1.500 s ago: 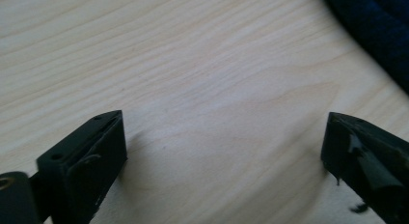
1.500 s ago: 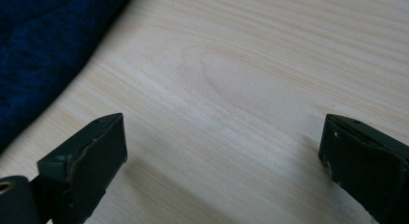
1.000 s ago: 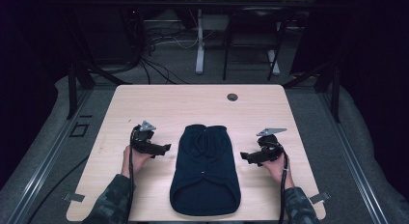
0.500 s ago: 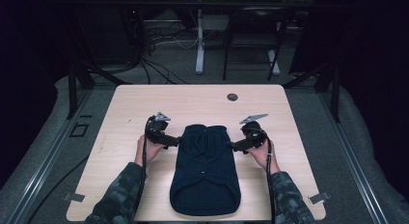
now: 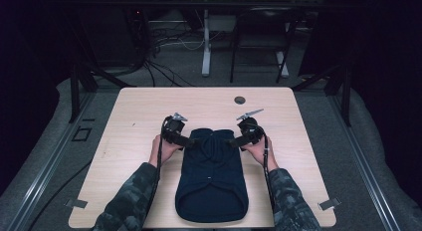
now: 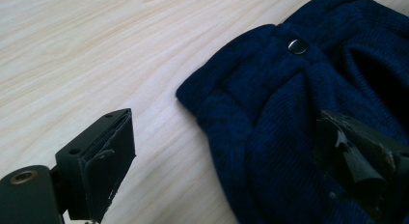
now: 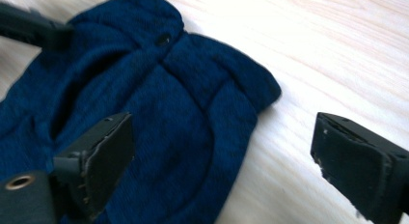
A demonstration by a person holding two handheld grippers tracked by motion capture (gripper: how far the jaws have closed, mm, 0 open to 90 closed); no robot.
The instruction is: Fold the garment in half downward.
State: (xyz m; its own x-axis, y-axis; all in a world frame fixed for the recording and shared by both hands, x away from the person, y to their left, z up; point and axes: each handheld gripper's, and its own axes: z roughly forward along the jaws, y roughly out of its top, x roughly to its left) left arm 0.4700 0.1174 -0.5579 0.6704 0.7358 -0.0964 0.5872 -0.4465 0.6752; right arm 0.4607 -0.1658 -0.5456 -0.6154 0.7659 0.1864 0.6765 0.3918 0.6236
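A dark navy knitted garment (image 5: 211, 176) lies flat on the wooden table (image 5: 134, 111), its narrow collar end pointing away from me. A metal snap (image 6: 297, 46) sits near that collar. My left gripper (image 5: 191, 141) is at the garment's upper left corner. In the left gripper view, my left gripper (image 6: 231, 156) is open, one jaw over bare wood and the other over the knit (image 6: 289, 113). My right gripper (image 5: 234, 140) mirrors it at the upper right corner, and my right gripper (image 7: 229, 159) is open astride the garment's edge (image 7: 159, 103). Both pairs of jaws have just been closing a little, with the fabric edge between them but not pinched.
A round grommet hole (image 5: 240, 100) sits near the table's far edge. Beyond the table are dark metal frame legs (image 5: 77, 86), floor cables (image 5: 164, 66) and another table's white leg (image 5: 205, 47). Bare wood flanks the garment on both sides.
Both hands have moved inward and away from me, from beside the garment's middle to its top corners. Their jaws now straddle the garment's edges.
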